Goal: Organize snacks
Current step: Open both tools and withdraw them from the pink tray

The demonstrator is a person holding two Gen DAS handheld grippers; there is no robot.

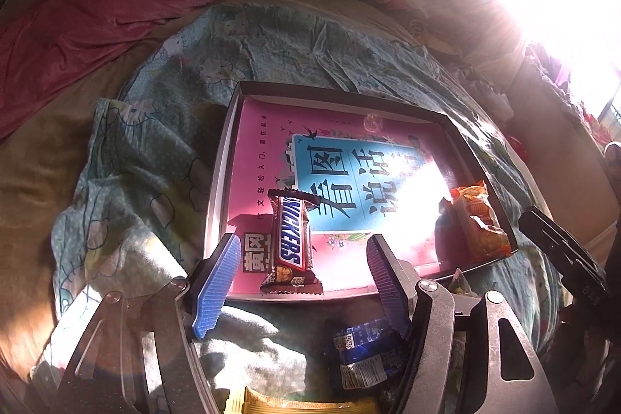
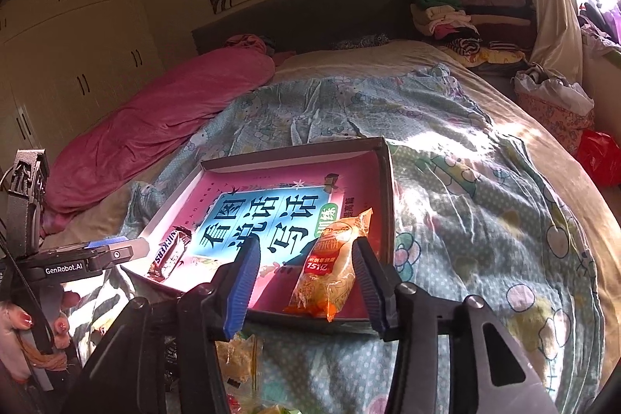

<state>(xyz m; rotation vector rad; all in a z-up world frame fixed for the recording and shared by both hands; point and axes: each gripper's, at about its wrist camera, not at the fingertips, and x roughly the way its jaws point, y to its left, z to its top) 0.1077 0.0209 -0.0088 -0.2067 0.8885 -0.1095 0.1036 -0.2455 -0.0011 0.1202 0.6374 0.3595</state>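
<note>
A shallow box (image 1: 223, 158) with a pink printed bottom lies on the bed; it also shows in the right wrist view (image 2: 386, 181). A Snickers bar (image 1: 292, 243) lies in its near left part, also seen in the right wrist view (image 2: 169, 253). An orange rice-cracker packet (image 1: 479, 220) lies at its right side, also in the right wrist view (image 2: 330, 266). My left gripper (image 1: 300, 284) is open and empty, just behind the Snickers bar. My right gripper (image 2: 306, 284) is open and empty, its fingers either side of the orange packet's near end.
A blue wrapped snack (image 1: 363, 352) and a yellow packet (image 1: 310, 406) lie on the patterned quilt (image 2: 465, 220) below the left gripper. More snack wrappers (image 2: 240, 355) lie under the right gripper. A pink blanket (image 2: 155, 127) lies at the left. Strong sunlight glares from the window.
</note>
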